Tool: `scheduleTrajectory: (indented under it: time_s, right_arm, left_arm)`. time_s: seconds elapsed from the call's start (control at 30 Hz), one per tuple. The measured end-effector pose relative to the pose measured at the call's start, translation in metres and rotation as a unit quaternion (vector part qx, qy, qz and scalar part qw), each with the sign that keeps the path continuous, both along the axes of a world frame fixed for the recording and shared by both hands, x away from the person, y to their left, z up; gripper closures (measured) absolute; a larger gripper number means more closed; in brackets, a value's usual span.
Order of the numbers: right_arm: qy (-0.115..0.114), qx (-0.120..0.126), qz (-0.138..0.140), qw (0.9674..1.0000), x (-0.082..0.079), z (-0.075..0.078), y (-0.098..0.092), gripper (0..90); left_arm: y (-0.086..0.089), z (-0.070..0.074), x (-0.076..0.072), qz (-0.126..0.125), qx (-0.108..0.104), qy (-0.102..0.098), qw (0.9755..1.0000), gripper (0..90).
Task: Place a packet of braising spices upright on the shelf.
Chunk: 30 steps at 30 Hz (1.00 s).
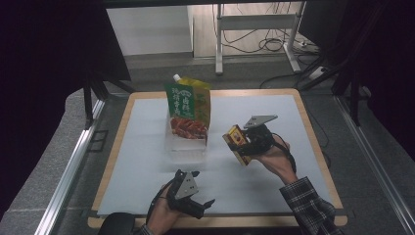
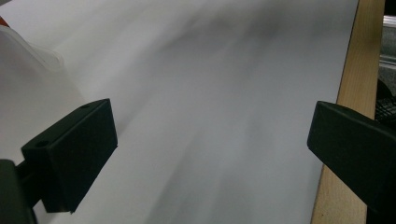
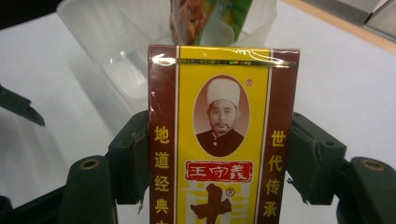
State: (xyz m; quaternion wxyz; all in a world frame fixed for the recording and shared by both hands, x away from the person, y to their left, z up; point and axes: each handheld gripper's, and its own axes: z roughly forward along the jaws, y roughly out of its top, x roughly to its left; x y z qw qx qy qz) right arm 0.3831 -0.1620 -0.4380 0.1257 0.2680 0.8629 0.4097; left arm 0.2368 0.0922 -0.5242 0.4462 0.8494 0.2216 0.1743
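My right gripper is shut on a yellow and maroon box, held above the white mat right of centre. In the right gripper view the box stands upright between the two black pads, printed with a portrait and red and yellow characters. Beyond it sits a clear plastic container holding a green and yellow spouted pouch. My left gripper hovers low near the table's front edge, open, with nothing between its jaws. In the left gripper view its pads are spread wide over the white mat.
The clear container stands at the middle of the mat. A wooden table edge runs along the mat's border. Metal rails flank the table, and a stand with cables lies on the floor behind.
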Motion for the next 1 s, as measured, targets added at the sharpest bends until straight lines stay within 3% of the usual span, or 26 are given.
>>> scheduleTrajectory:
  time_s: [0.5, 1.0]
  right_arm:
    - [-0.031, 0.055, 0.02, 0.9978, 0.003, 0.008, 0.019, 32.0]
    - [-0.049, 0.1, 0.042, 0.9929, 0.011, 0.008, 0.042, 32.0]
  left_arm:
    - [0.001, 0.001, 0.0, 0.001, -0.001, -0.001, 1.0, 1.3]
    - [0.001, 0.002, -0.002, 0.002, -0.003, -0.001, 1.0, 1.3]
